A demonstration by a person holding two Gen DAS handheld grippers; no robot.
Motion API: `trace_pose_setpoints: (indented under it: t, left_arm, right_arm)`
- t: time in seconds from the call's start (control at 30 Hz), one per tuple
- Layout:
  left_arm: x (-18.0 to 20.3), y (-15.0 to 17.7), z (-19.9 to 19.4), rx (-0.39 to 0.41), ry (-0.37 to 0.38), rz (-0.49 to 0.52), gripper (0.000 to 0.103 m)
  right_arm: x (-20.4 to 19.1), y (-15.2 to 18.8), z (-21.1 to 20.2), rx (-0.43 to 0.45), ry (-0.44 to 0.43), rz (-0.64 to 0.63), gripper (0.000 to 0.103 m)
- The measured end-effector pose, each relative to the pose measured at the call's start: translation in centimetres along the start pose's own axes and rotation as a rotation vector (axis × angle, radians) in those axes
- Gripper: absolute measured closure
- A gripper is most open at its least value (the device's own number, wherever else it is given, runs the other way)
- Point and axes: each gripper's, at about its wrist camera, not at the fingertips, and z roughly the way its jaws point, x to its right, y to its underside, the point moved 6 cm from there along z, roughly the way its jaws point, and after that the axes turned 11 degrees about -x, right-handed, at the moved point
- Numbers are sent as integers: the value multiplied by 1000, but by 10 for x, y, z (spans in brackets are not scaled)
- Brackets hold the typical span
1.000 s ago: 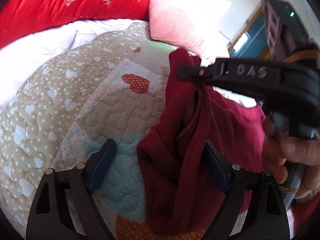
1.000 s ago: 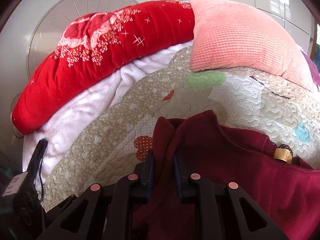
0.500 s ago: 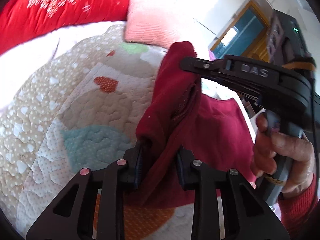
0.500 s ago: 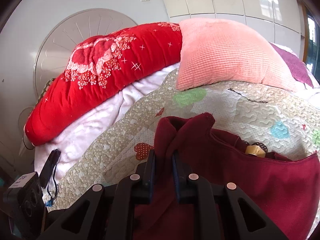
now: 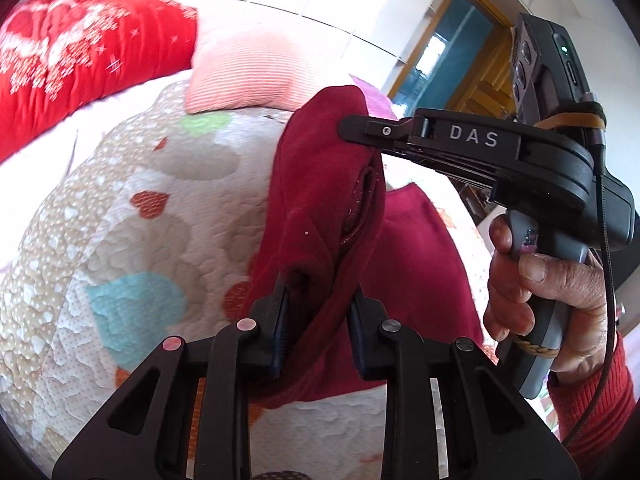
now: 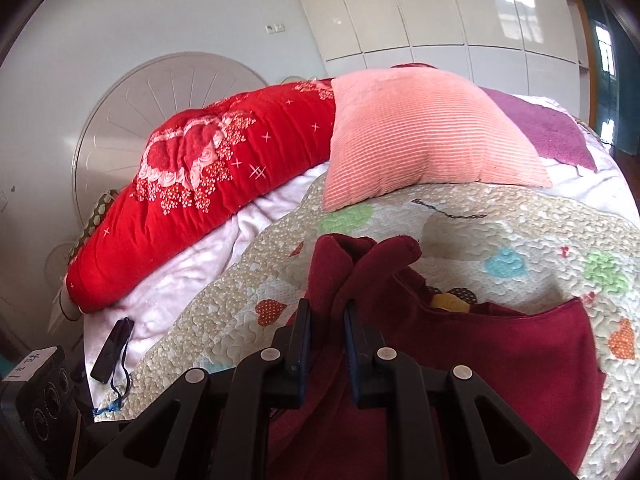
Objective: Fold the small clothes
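A dark red garment hangs lifted above the heart-patterned quilt, held at two spots along one edge. In the left wrist view my left gripper has its jaws closing on a bunched fold, and the pads press the cloth. Higher up, my right gripper pinches the garment's top corner from the right, with a hand on its handle. In the right wrist view the right gripper is shut on the dark red garment, whose corner stands up between the fingers. The rest of the cloth drapes to the right over the quilt.
A pink ribbed pillow and a long red flowered bolster lie at the head of the bed. A purple cloth lies far right. A small black object with a cord rests on the white sheet at left.
My left gripper went from wide open around the garment to closed on a fold. Both grippers have risen, lifting the garment off the quilt.
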Motion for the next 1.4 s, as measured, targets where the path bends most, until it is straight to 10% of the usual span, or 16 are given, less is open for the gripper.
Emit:
trace_pose_setpoints:
  t: [0.67,1.07,1.4]
  left_arm:
    - [144,-6,53,-90,57,237,79]
    - [166,4,123,-208,75,224,79]
    - [128,13,42,-97,25,338,51]
  right_arm:
    - [134,41,-97,77,81,130,90]
    - [221,88,-26,-60,136,296,90]
    - [188,124,-95,3,-153,412,47]
